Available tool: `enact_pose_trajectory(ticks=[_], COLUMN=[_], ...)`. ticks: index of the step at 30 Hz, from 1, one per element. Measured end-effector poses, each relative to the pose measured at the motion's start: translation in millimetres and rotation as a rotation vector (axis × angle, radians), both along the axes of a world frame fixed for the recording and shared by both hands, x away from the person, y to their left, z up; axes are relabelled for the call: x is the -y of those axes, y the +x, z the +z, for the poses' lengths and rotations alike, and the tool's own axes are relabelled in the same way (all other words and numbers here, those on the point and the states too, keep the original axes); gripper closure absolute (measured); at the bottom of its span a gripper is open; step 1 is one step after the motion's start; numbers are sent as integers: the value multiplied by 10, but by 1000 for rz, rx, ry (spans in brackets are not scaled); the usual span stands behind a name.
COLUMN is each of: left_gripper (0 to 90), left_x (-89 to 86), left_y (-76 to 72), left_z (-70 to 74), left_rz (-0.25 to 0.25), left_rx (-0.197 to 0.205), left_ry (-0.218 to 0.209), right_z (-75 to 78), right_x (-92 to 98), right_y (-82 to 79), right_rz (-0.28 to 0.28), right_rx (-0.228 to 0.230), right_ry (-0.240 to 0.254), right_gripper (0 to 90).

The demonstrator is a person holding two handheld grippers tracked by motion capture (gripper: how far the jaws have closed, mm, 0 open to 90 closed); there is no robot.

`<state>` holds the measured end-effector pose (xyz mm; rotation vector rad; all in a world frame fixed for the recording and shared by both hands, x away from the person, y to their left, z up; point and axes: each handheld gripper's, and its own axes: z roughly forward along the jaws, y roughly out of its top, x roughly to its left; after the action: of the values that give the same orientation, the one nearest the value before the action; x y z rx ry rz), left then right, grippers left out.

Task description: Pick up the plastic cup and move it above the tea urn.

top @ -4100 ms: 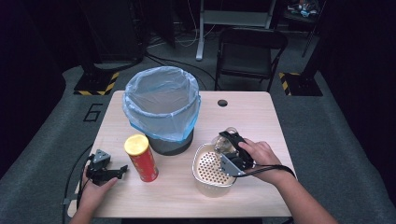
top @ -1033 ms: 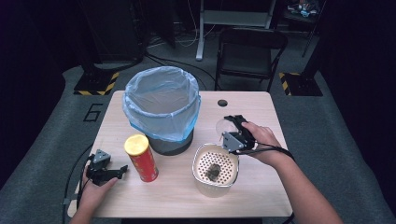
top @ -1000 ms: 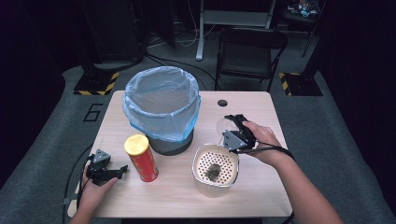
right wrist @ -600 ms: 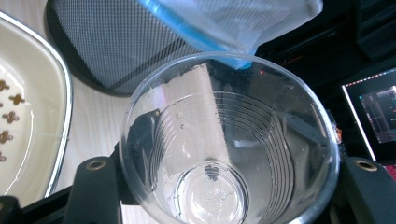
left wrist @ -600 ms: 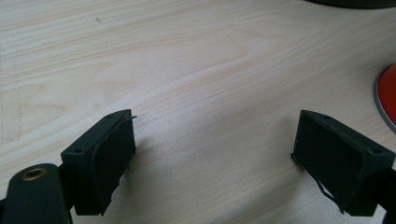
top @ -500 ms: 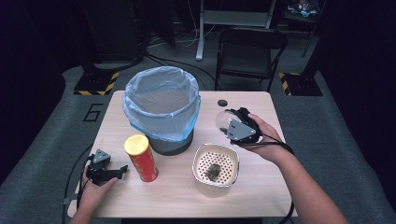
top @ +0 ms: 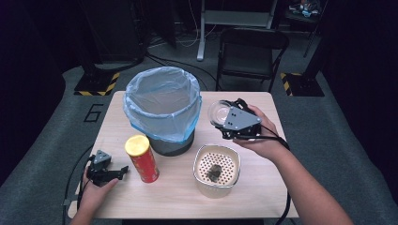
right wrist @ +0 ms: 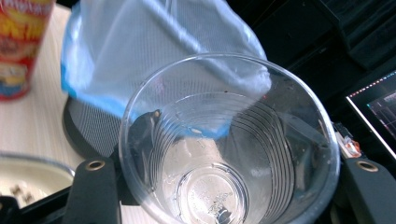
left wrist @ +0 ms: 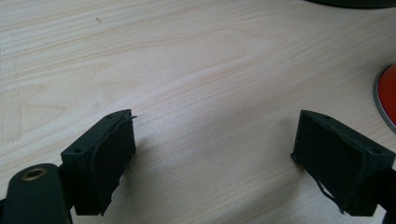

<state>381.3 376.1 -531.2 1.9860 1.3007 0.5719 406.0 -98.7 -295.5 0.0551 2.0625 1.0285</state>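
My right gripper (top: 223, 117) is shut on a clear plastic cup (top: 218, 111), held in the air to the right of the bin (top: 162, 112), which is lined with a blue bag. In the right gripper view the cup (right wrist: 224, 154) lies tilted between the jaws, looks empty, and its mouth faces the camera. Below it a white perforated container (top: 202, 182) holds a dark clump (top: 214, 172). My left gripper (top: 121, 171) rests on the table, open, pointing at a red chips can (top: 142, 160) with a yellow lid. Bare wood lies between its jaws (left wrist: 215, 163).
The wooden table (top: 267, 187) has bare room at the front right and far left. A black chair (top: 248, 51) stands behind it. The red can's edge (left wrist: 387, 100) lies just right of my left gripper's jaws. The blue bag (right wrist: 140, 51) hangs close behind the cup.
My right gripper has lifted the cup up and away from the white container, towards the back of the table. The left gripper has stayed where it was.
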Motion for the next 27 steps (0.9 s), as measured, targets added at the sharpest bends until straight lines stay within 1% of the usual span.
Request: enact_pose_trajectory(ticks=[1, 3, 7, 9, 10, 12, 13, 14, 15, 17, 18, 19, 20, 21, 22, 24, 25, 27], left_gripper=[126, 126, 126, 126, 126, 125, 126, 126, 126, 125, 122, 121, 121, 121, 121, 120, 120, 120], left_x=[0, 1, 0, 1, 0, 1, -2, -4, 3, -3, 2, 6, 5, -2, -2, -4, 3, 2], left_y=[0, 0, 0, 0, 0, 0, -3, -5, -6, -8, -6, -7, -7, -8, -8, -8, -9, -11], left_z=[0, 0, 0, 0, 0, -1, 5, 9, -1, 9, 1, 0, -1, 9, 8, 9, -2, 4], left_rz=[0, 1, 0, 1, 0, 1, -1, -4, 3, -4, -1, 0, 0, -7, -7, -10, -6, -12], left_rx=[0, 0, 0, 0, 0, 1, -4, -11, 0, -13, -4, -4, -3, -14, -14, -13, -1, -10], left_ry=[0, 0, 0, -1, 0, -1, 4, 3, -2, 1, 0, -6, -7, -2, -1, -1, -6, -4], right_z=[23, 105, 322, 494, 564, 677, 709, 752, 772, 807, 831, 842, 852, 856, 860, 866, 873, 896], right_x=[-12, -59, -143, -195, -211, -242, -252, -268, -276, -290, -299, -304, -318, -336, -357, -394, -420, -477], right_y=[-7, -19, -15, -8, -4, 20, 33, 62, 80, 129, 166, 188, 214, 231, 246, 259, 267, 278], right_rz=[-1, 3, 6, -4, -7, -13, -16, -28, -35, -43, -55, -56, -64, -67, -71, -78, -80, -76], right_rx=[-10, -21, -59, -78, -87, -106, -117, -133, -146, -178, -202, -212, -237, -253, -261, -271, -273, -279], right_ry=[4, 29, 77, 118, 129, 168, 185, 214, 233, 277, 310, 321, 339, 347, 349, 349, 347, 343], right_gripper=[344, 343, 343, 344, 344, 344, 344, 344, 344, 344, 343, 343, 343, 342, 342, 342, 342, 342])
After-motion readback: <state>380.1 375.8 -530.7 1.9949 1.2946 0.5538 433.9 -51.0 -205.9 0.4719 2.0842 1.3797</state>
